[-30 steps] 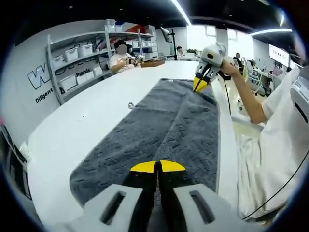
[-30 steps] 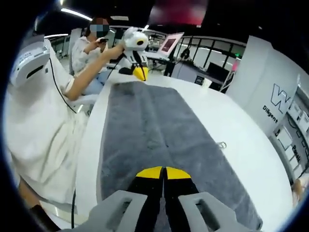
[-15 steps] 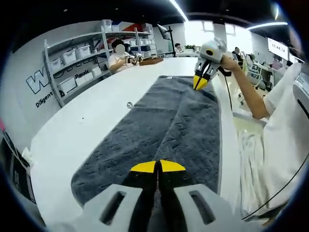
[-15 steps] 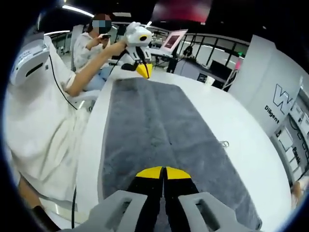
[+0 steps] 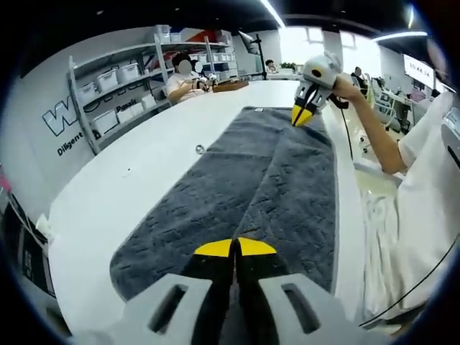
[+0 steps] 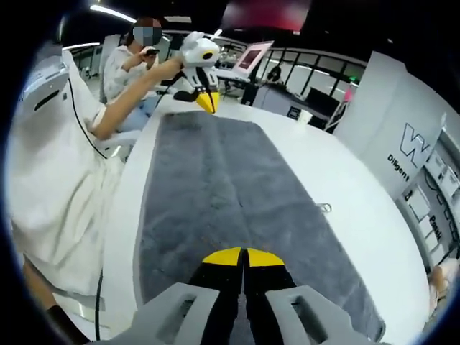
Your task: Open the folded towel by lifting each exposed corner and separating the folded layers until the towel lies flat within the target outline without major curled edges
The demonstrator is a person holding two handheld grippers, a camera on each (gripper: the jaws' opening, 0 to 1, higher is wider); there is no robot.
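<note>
Two grippers pinch opposite ends of the grey towel (image 5: 266, 180), which lies stretched along the white tabletop (image 5: 136, 180) close to the edge nearest the person. In the left gripper view, the left gripper (image 5: 234, 248) has its yellow tips pressed together at the near end of the cloth, and it looks clamped on the towel edge, though the cloth between the tips is hidden. Far down the same view, the right gripper (image 5: 302, 115) comes in at the other end, its tips closed at the cloth's far edge. The towel's long axis runs straight from one gripper to the other, parallel to that near tabletop edge, and a lengthwise ridge or fold line travels down its middle. In the right gripper view, the towel (image 6: 215, 194) reads the same way: the right gripper (image 6: 244, 257) with tips together at one short end, the left gripper (image 6: 207, 102) at the far one. The main risk, as I judge it, is uneven pulling, which could skew the cloth toward the near tabletop edge and let one long side slide off. A weak pinch could also drop an end, leaving it curled. No target outline can be made out.
</note>
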